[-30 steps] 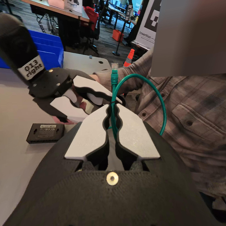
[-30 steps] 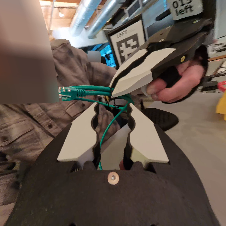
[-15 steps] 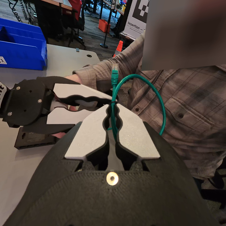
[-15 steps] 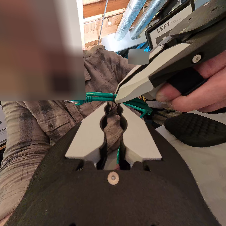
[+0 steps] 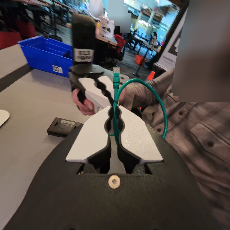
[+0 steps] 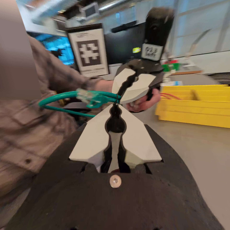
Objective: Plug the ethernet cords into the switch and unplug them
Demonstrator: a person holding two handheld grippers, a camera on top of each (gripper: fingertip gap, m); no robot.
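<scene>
The left gripper (image 5: 115, 108) clamps the bundled green cord (image 5: 160, 103) above the table (image 5: 31, 99), while the right gripper (image 6: 115, 105), closed, seems to pinch its black tie (image 6: 117, 99) to free it for the switch (image 5: 63, 127).

- the ethernet cord (image 5: 146, 85) is teal green all the way, with a clear see-through plug (image 5: 116, 70) on the end and a thin black tie (image 5: 115, 102) around the bundle
- left gripper (image 5: 114, 109): white fingers with black wavy inner edges, black textured body behind them
- right gripper (image 6: 115, 105): same white and black combo
- switch (image 5: 63, 127) left of the cord is plain black with a pale label on it
- bin (image 5: 46, 54) farther left of the cord is bright blue
- other bin (image 6: 194, 105), right of the cord in the right wrist view, is yellow
- sleeve (image 5: 143, 93) beside the cord is grey-brown plaid
- table (image 5: 31, 99) is light grey
</scene>
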